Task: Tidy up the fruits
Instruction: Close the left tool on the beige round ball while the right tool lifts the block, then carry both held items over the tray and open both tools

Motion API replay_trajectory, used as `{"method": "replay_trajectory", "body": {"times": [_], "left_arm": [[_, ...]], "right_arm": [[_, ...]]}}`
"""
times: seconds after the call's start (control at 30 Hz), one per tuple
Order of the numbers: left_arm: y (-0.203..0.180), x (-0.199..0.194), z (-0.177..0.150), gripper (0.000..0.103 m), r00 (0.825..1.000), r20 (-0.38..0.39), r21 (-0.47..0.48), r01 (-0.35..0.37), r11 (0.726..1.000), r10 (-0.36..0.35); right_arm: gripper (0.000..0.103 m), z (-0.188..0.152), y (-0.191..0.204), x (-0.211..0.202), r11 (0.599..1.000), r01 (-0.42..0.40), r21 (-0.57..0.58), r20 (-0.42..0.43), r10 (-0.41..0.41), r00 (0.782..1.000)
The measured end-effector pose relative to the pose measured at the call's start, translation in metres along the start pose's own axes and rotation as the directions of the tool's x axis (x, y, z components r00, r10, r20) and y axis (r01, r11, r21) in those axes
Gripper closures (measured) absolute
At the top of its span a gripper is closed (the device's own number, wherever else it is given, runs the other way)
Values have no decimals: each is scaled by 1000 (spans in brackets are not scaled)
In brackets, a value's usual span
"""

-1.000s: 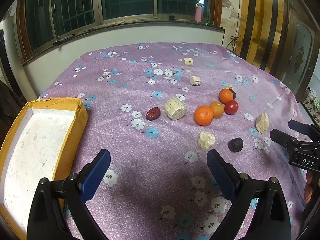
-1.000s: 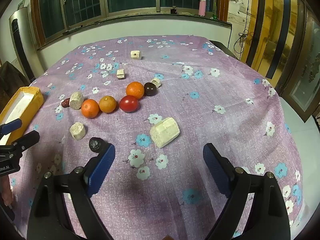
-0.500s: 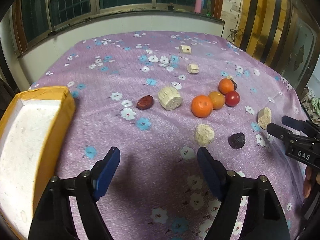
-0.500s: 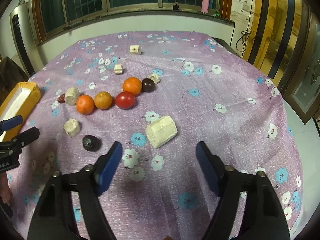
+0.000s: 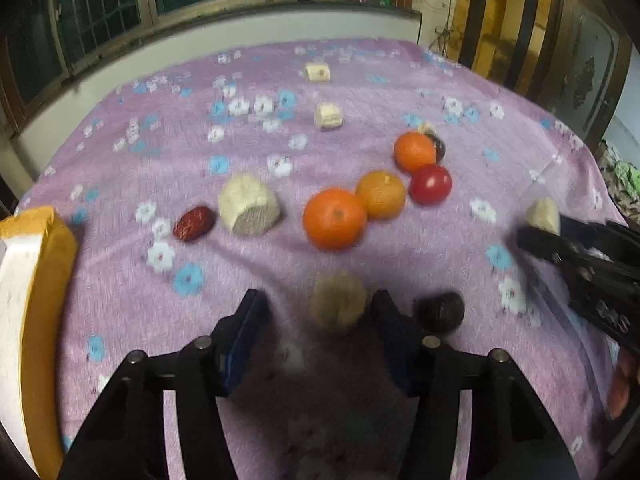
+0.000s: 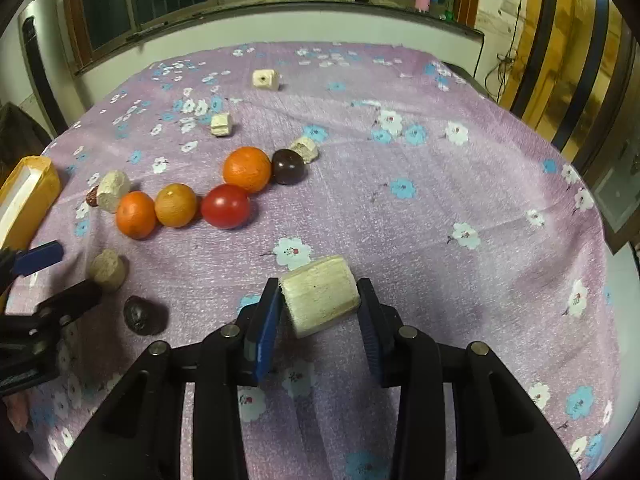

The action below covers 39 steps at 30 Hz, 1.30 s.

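right wrist view: both grippers closing on pale corn-cob chunks on the purple floral cloth (image 6: pixel 440 184).
right gripper (image 6: pixel 318 312) had narrowed its jaws around a cream ribbed cylindrical chunk (image 6: pixel 320 294) at lower centre, pads about touching; tilted, it might roll out. left gripper (image 5: pixel 316 320), half open and closing, bracketed a blurred tan round chunk (image 5: pixel 339 306), only its right pad near contact.

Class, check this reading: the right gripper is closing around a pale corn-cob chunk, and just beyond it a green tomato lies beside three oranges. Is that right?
One slip: the tomato is red, not green, as the right wrist view shows. The right gripper has indeed just been closing, with the pale chunk between its fingers, and three oranges lie alongside.
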<state>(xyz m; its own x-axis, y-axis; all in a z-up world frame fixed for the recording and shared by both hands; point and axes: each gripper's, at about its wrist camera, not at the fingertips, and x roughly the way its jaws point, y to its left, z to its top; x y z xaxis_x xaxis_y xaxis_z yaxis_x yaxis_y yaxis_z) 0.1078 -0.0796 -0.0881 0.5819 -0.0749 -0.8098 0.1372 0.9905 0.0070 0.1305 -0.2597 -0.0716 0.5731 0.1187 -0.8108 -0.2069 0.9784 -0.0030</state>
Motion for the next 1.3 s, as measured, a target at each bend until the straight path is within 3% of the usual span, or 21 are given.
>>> {"method": "replay_trajectory", "body": {"times": [0.13, 0.27, 0.47, 0.77, 1.03, 1.3], "left_arm": [[-1, 2, 2, 77, 1000, 17, 1, 5, 1000, -5], [1, -6, -1, 77, 1000, 21, -1, 18, 1000, -18], [24, -47, -9, 77, 993, 108, -52, 58, 997, -53], [80, -96, -49, 77, 990, 136, -180, -20, 984, 45], [160, -140, -90, 77, 965, 154, -332, -150, 931, 211], [230, -145, -122, 77, 940, 69, -455, -268, 849, 334]], "right_arm": [[64, -5, -4, -14, 1000, -18, 25, 26, 17, 1000], [64, -10, -5, -30, 999, -33, 36, 56, 31, 998], [64, -12, 0, -47, 998, -52, 46, 99, 47, 994], [64, -25, 33, -76, 995, -98, 6, 142, 97, 985], [64, -32, 107, -87, 974, -190, -126, 132, 207, 969], [63, -19, 208, -84, 910, -316, -269, 92, 350, 932]]}}
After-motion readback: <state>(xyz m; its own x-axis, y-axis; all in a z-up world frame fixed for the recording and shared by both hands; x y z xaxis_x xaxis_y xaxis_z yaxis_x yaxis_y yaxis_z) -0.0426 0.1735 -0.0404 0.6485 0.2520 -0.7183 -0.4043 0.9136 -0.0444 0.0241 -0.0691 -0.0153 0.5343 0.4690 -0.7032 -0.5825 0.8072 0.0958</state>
